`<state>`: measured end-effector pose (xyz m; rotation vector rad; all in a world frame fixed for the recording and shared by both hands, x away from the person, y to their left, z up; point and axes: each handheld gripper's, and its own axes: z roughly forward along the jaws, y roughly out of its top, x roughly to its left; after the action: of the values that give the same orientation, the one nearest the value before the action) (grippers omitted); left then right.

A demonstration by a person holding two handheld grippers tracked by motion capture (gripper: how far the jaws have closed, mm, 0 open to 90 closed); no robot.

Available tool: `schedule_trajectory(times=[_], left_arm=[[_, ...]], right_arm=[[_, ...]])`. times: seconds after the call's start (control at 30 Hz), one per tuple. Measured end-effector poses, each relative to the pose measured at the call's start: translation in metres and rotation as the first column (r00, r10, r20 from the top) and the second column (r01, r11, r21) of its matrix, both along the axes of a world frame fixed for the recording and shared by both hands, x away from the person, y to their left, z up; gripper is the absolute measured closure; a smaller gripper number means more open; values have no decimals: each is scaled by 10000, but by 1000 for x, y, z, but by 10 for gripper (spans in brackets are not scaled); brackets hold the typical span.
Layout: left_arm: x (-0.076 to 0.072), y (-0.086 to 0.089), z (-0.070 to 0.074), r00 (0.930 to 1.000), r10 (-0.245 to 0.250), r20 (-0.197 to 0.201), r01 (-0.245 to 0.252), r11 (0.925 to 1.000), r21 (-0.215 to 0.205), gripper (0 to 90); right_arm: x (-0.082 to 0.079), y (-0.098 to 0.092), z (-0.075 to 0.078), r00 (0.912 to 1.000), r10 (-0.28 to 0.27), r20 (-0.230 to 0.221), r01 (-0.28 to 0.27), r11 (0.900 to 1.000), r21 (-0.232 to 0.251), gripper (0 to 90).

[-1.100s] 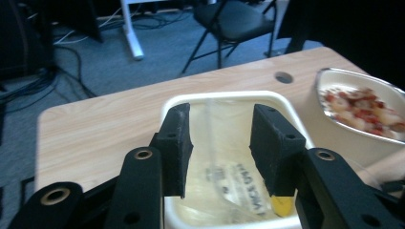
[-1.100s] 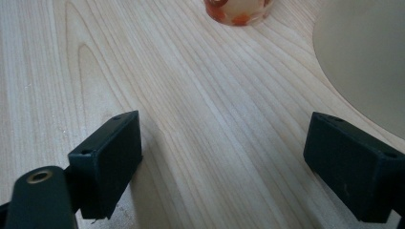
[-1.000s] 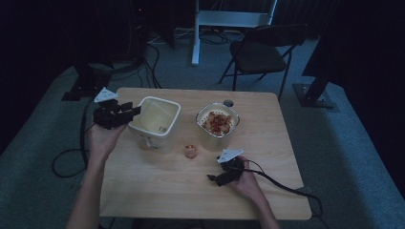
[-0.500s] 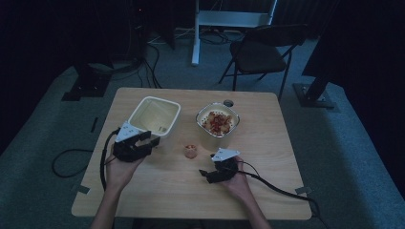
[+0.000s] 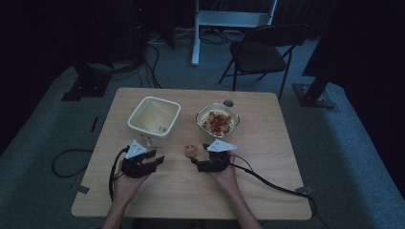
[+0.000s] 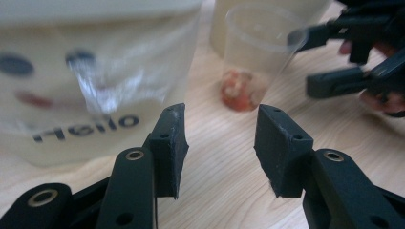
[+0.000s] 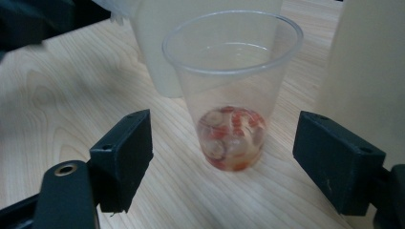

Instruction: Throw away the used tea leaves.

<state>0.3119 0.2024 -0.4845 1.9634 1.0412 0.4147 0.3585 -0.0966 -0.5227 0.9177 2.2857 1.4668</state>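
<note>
Right claw point(image 7: 222, 162) has just been opening, pads apart w/ clear cup point(image 7: 232, 88) between, untouched; left claw point(image 6: 219, 148) open, empty.

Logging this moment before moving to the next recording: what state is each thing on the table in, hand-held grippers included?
Clear plastic cup: upright on the table, red and pale food bits at its bottom.
Square cream container: upright, open on top, looks empty.
Bowl: upright, holds reddish food.
Left hand-held gripper: jaws apart, nothing between them.
Right hand-held gripper: jaws apart on either side of the cup, not touching it.
</note>
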Motion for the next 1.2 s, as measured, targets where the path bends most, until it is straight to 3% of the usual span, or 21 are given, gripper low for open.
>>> schedule_trajectory(times=[0.03,0.13,0.23,0.43,0.57,1.03,1.2], left_arm=[[1,0,-5,10000,-37,-64,38,10000,45,552],[3,-3,-16,9997,-53,-219,61,9994,335,552],[3,-6,-22,9995,-106,-283,117,9991,400,552],[5,-8,-27,9993,-94,-372,110,9991,416,552],[7,-11,-30,9991,-109,-420,127,9990,417,553],[8,-18,-36,9978,-277,-601,310,9980,546,552],[8,-19,-37,9974,-334,-642,378,9970,673,552]], right_arm=[[0,0,0,10000,-4,74,4,10000,41,209],[-4,10,7,9989,63,462,-33,9978,-660,181],[-4,17,13,9977,140,664,-91,9972,-738,167],[9,17,13,9980,-31,629,64,9986,-522,188],[13,28,12,9960,118,883,-14,9932,-1168,178],[19,37,-3,9907,-689,1172,669,9975,209,250],[19,37,-3,9903,-606,1251,600,9982,85,313]])
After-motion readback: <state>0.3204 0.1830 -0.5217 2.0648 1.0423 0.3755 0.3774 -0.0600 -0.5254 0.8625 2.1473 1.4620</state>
